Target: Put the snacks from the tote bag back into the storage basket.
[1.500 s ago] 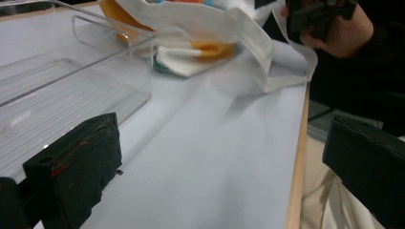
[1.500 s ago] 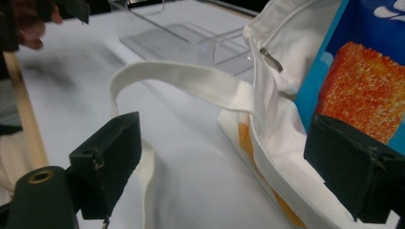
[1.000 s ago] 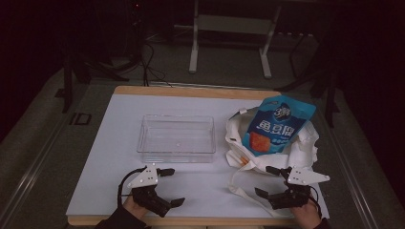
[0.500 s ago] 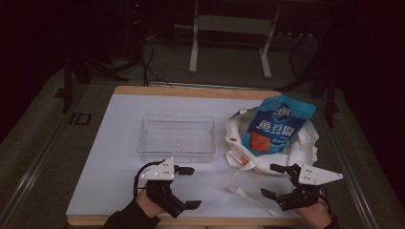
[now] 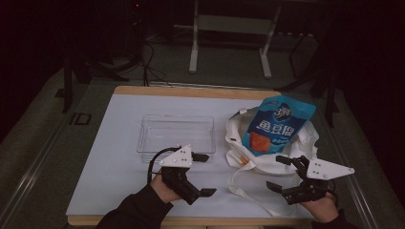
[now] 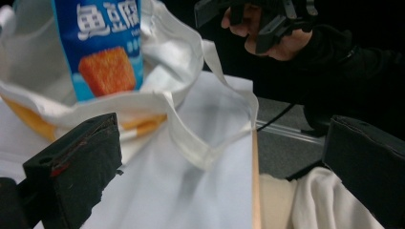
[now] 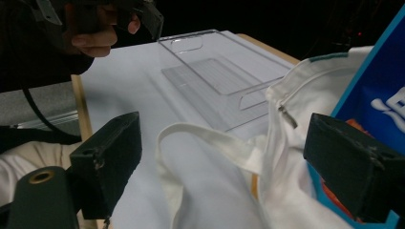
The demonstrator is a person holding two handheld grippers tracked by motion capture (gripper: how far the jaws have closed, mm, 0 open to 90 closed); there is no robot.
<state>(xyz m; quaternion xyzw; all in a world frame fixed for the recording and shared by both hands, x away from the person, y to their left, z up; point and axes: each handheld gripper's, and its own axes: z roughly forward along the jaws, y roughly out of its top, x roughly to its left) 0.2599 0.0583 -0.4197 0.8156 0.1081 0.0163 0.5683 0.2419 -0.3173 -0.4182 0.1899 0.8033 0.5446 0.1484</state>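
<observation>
A white tote bag [image 5: 267,152] lies at the table's right with a blue snack pouch [image 5: 278,123] standing in its mouth. Its straps [image 5: 239,183] trail toward the front edge. My left gripper [image 5: 205,174] is open just left of the straps, jaws turned toward the bag. Open as well, my right gripper [image 5: 277,172] hovers at the bag's near right side, facing left. The left gripper view has the pouch [image 6: 102,47] and a strap loop [image 6: 191,138] between its wide jaws. Between the jaws in the right gripper view are a strap [image 7: 210,138] and the bag's edge [image 7: 296,100].
An empty clear plastic tray [image 5: 176,131] sits mid-table, left of the bag, on the white table [image 5: 119,143] with a wooden rim. Beyond the table are dark floor, cables and a stand's metal legs [image 5: 193,43].
Both hands have come forward over the table. The left gripper moved right toward the bag's straps and its jaws spread wider. The right gripper shifted slightly right.
</observation>
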